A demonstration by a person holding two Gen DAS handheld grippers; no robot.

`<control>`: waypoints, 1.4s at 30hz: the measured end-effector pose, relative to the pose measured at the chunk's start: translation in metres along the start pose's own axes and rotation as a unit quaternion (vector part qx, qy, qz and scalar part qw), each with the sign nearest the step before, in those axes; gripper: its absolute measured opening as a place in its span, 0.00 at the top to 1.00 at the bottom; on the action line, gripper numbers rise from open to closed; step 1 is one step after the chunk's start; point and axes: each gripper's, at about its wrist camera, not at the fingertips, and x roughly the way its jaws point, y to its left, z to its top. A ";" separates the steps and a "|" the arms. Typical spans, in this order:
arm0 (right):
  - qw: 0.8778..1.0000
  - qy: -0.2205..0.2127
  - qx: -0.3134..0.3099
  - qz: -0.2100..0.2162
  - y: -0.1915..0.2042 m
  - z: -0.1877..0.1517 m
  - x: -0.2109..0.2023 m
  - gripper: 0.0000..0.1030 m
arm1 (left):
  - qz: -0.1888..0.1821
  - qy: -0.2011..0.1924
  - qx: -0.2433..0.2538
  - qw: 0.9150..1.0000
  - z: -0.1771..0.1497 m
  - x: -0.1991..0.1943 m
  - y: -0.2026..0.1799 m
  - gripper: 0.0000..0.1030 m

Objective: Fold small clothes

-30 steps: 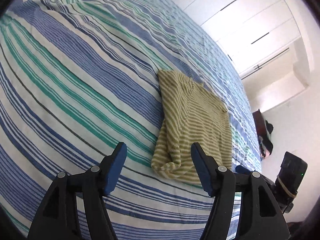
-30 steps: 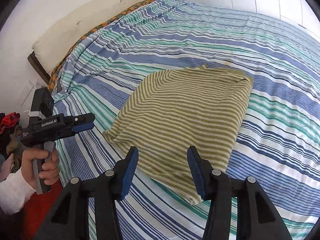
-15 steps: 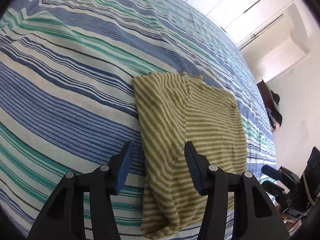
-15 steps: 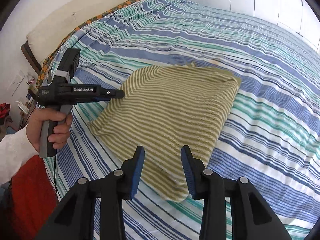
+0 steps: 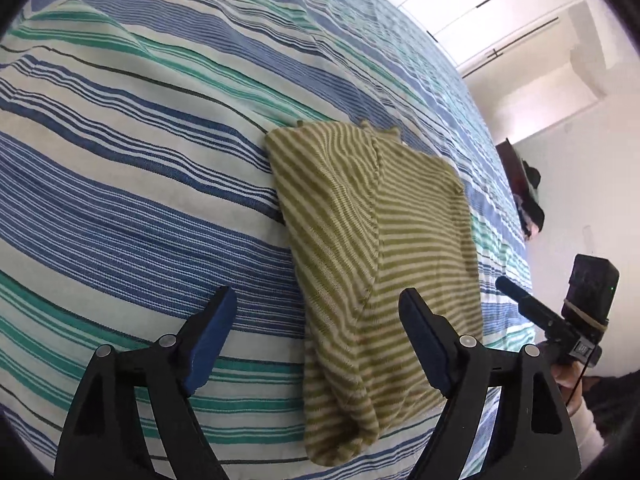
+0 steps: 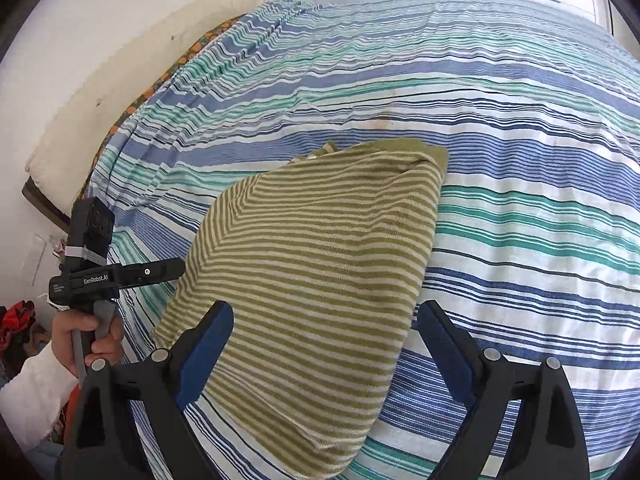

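An olive-and-cream striped garment lies folded flat on the striped bed sheet; it also shows in the right wrist view. My left gripper is open and empty, its jaws straddling the garment's left folded edge from above. My right gripper is open and empty, hovering over the garment's near end. Each gripper appears in the other's view: the left gripper at the garment's left edge, the right gripper beyond the bed's right side.
The bed sheet has blue, green and white stripes. A cream headboard cushion lies along the bed's far left. White wardrobe doors stand behind the bed. Dark clutter sits past the bed's right edge.
Both grippers have opened wider. The left gripper has closed in on the garment's left edge. The right gripper has moved in over the garment's near end.
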 end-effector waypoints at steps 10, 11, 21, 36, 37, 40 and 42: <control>0.969 0.042 0.197 0.142 -0.073 -0.013 0.057 0.30 | -0.091 0.021 -0.045 0.995 0.014 0.045 -0.006 0.17; 0.970 0.048 0.186 0.148 -0.065 -0.011 0.065 0.33 | -0.089 0.021 -0.046 0.995 0.016 0.049 -0.010 0.17; 0.995 0.005 0.064 0.073 -0.002 0.028 0.039 0.74 | -0.073 -0.003 0.019 0.997 0.028 0.025 -0.070 0.82; 0.992 -0.095 0.011 0.088 0.025 0.098 -0.081 0.73 | -0.105 -0.031 0.063 0.992 0.071 -0.030 -0.144 0.55; 0.993 -0.082 0.022 0.079 0.016 0.090 -0.074 0.72 | -0.082 -0.008 0.046 0.996 0.063 -0.010 -0.136 0.40; 0.999 -0.010 0.052 0.006 -0.013 0.051 -0.037 0.50 | 0.044 0.029 0.030 0.998 0.028 0.032 -0.103 0.31; 0.996 0.027 0.061 -0.057 -0.027 0.016 -0.023 0.37 | 0.097 0.019 0.065 0.993 -0.004 0.028 -0.096 0.36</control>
